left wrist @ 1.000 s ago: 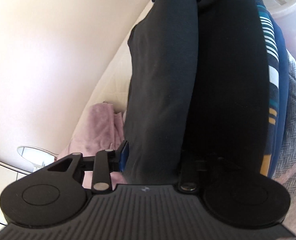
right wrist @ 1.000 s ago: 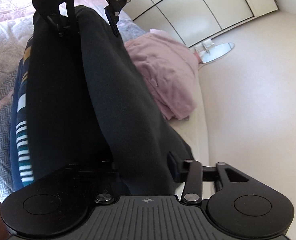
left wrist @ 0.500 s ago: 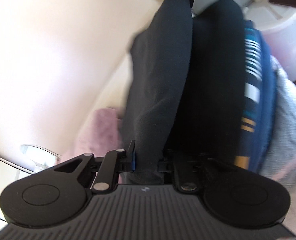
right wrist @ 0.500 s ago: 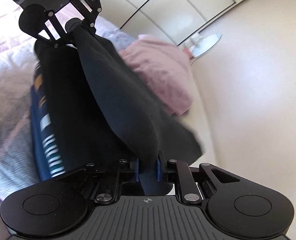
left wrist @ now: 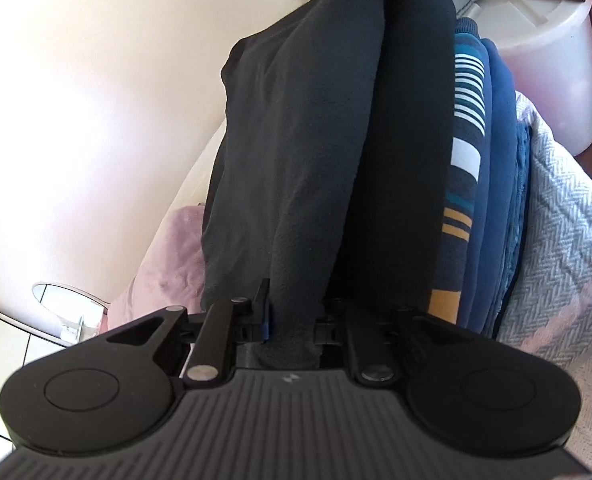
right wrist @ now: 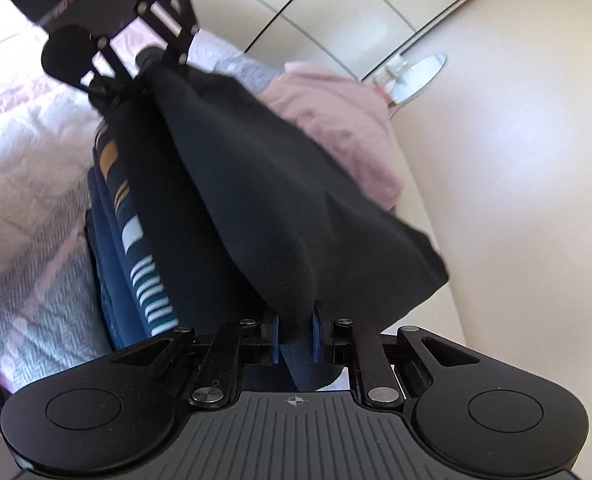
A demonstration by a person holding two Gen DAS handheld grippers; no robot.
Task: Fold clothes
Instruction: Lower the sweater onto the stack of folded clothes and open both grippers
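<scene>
A black fleece garment [left wrist: 296,152] is stretched between my two grippers, and it also shows in the right wrist view [right wrist: 264,200]. My left gripper [left wrist: 294,320] is shut on one end of its folded edge. My right gripper [right wrist: 294,336] is shut on the other end, its blue pads [right wrist: 317,338] pinching the cloth. The left gripper also shows at the far end in the right wrist view [right wrist: 144,64]. The garment hangs over a stack of folded clothes, a striped navy piece [left wrist: 464,152] and blue ones [left wrist: 500,184].
The stack lies on a white and pink herringbone bedspread [left wrist: 556,232]. A crumpled pink garment [right wrist: 336,120] lies beyond the stack. A white round tub [left wrist: 552,60] with a dark object on top stands at the bedside. White wardrobe doors [right wrist: 336,8] are behind.
Both grippers closed on the black garment's edge, having been spread wide around it. They have lifted it and drawn it taut over the stack.
</scene>
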